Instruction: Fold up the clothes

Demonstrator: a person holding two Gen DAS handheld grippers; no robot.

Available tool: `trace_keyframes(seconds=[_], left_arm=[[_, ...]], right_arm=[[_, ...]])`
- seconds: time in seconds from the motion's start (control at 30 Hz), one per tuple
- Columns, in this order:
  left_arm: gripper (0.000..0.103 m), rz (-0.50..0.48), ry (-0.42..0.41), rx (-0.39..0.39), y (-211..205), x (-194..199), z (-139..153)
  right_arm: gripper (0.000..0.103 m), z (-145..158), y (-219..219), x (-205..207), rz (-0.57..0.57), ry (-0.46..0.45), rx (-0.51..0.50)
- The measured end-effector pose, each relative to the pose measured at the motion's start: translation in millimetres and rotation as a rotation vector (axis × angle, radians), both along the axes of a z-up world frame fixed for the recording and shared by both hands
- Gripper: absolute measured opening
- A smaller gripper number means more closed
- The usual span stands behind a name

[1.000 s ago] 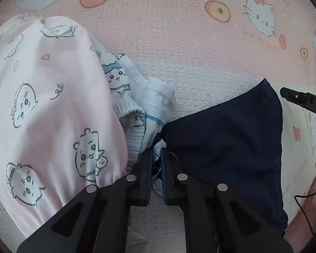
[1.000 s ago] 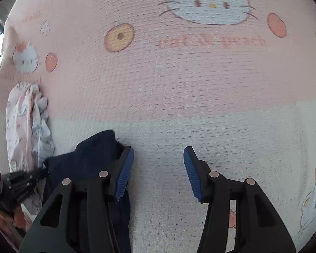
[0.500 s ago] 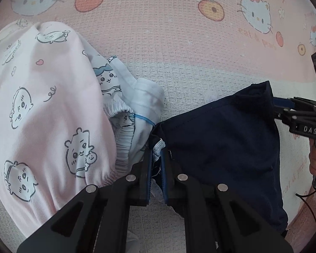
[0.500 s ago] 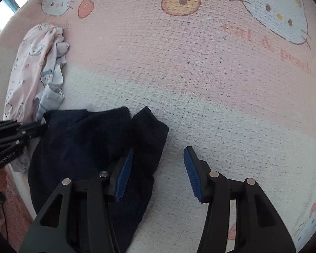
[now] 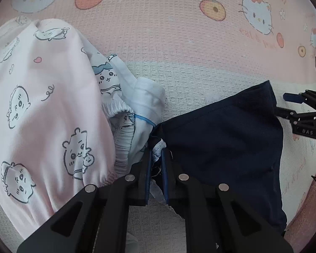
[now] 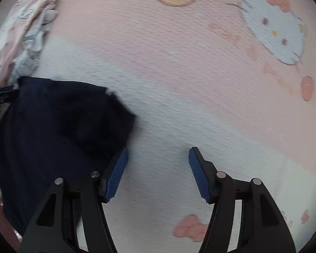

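Note:
A dark navy garment [image 5: 225,139] lies on the bed cover, stretched from my left gripper towards the right. My left gripper [image 5: 157,164] is shut on its left corner, with a white label showing between the fingers. In the right wrist view the navy garment [image 6: 59,130] lies at the left. My right gripper [image 6: 158,168] is open and empty, its left finger at the garment's right edge. It also shows in the left wrist view [image 5: 301,109], just right of the garment's far corner.
A pink and white pile of cartoon-print clothes [image 5: 44,113] lies to the left of the navy garment, also seen in the right wrist view [image 6: 21,33]. The pink and cream Hello Kitty cover [image 6: 200,67] spreads beyond. The bed's edge is at the lower right [image 5: 305,215].
My right gripper has swung left and come closer to the navy garment's right edge, staying open. My left gripper keeps its hold and has barely moved.

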State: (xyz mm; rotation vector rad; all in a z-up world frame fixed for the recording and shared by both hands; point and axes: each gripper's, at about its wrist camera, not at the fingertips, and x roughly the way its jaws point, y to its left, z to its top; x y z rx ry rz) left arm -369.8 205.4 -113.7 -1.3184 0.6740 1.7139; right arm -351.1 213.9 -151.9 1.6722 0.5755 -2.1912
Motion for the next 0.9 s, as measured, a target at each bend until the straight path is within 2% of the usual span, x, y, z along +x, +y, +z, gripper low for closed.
trace_keyframes(seconds=[0.03,0.07,0.13,0.17,0.23,0.33,0.43,0.53,0.63,0.67,0.8,0.9], left_arm=[[0.011,-0.002,0.004,0.001,-1,0,2],[0.011,-0.005,0.008,0.003,-2,0,3],[0.011,-0.014,0.008,0.021,3,3,5],[0.011,-0.016,0.008,0.032,6,4,6],[0.011,-0.017,0.004,0.041,8,5,7],[0.011,-0.017,0.009,0.016,10,5,1],[0.011,-0.019,0.006,0.013,11,5,-2],[0.011,-0.021,0.003,0.010,14,5,-3],[0.012,-0.029,0.014,0.005,15,5,-3],[0.012,-0.032,0.018,0.003,15,5,-4],[0.013,-0.040,0.033,-0.004,18,9,-5],[0.014,-0.039,0.034,-0.005,19,9,-6]], right_arm=[[0.055,2,14,-3,-0.043,0.009,0.006],[0.051,6,26,-5,-0.086,0.000,-0.034],[0.051,16,39,-5,-0.131,-0.012,-0.153],[0.051,20,35,-3,-0.119,-0.009,-0.183],[0.051,21,13,1,-0.046,0.005,-0.180],[0.051,22,-19,6,0.058,0.023,-0.170],[0.051,15,-40,7,0.107,0.009,-0.171],[0.051,14,-52,11,0.157,-0.025,-0.214],[0.052,8,-58,15,0.203,-0.047,-0.188],[0.056,7,-59,15,0.206,-0.053,-0.188],[0.056,8,-54,3,0.120,-0.051,-0.238],[0.057,5,-58,-2,0.072,-0.024,-0.202]])
